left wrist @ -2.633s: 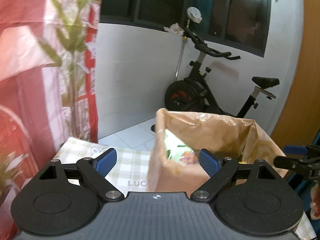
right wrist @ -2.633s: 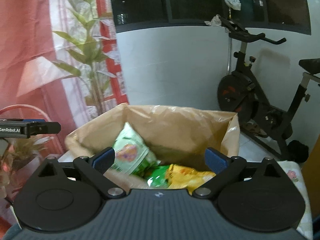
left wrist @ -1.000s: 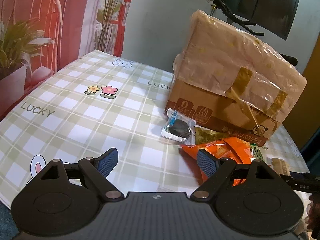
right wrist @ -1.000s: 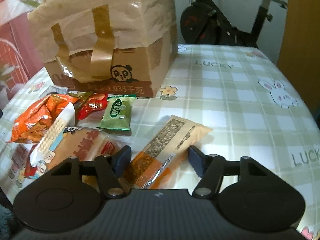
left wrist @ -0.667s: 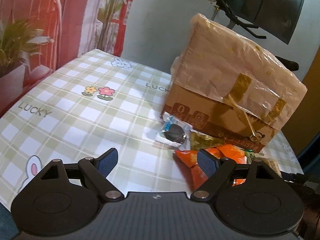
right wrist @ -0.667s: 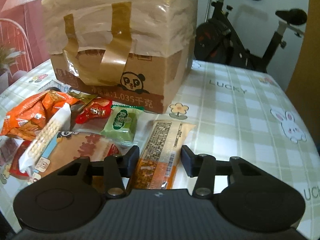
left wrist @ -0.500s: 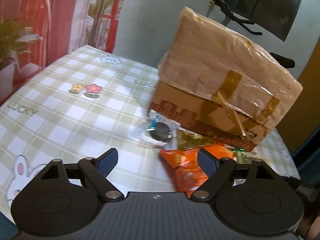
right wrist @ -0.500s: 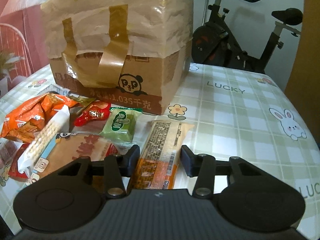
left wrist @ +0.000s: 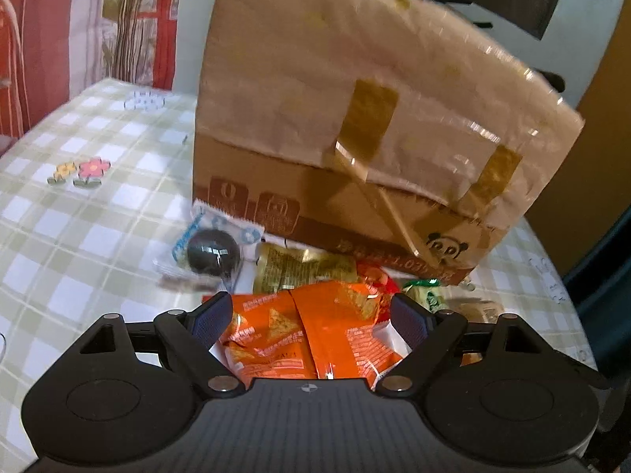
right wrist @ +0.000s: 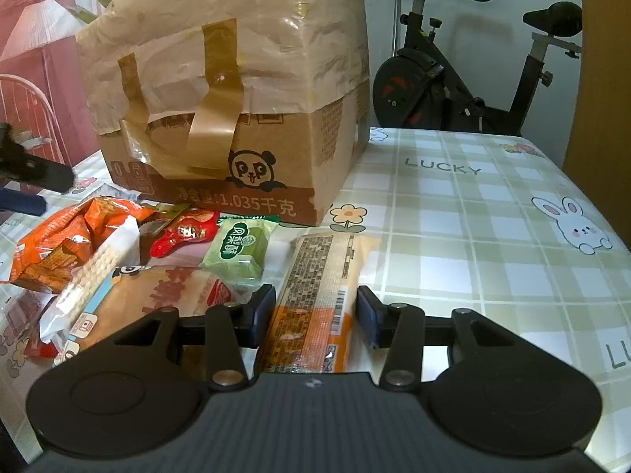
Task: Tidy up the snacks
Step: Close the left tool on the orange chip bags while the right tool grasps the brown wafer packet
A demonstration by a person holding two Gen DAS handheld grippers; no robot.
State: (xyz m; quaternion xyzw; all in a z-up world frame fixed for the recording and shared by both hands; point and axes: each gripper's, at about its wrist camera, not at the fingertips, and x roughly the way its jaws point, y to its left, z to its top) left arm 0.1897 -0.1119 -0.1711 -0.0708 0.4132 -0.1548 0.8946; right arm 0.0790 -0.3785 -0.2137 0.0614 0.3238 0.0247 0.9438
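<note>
Snacks lie heaped on the checked desk (right wrist: 493,236) just in front of the cardboard box (right wrist: 244,126). The right tongs (right wrist: 314,311) pinch a long orange packet (right wrist: 315,295) at its near end; the left tongs (left wrist: 311,317) hang spread over an orange chip bag (left wrist: 311,335). Held so near its end, the slick wrapper may droop and slide free when lifted.
</note>
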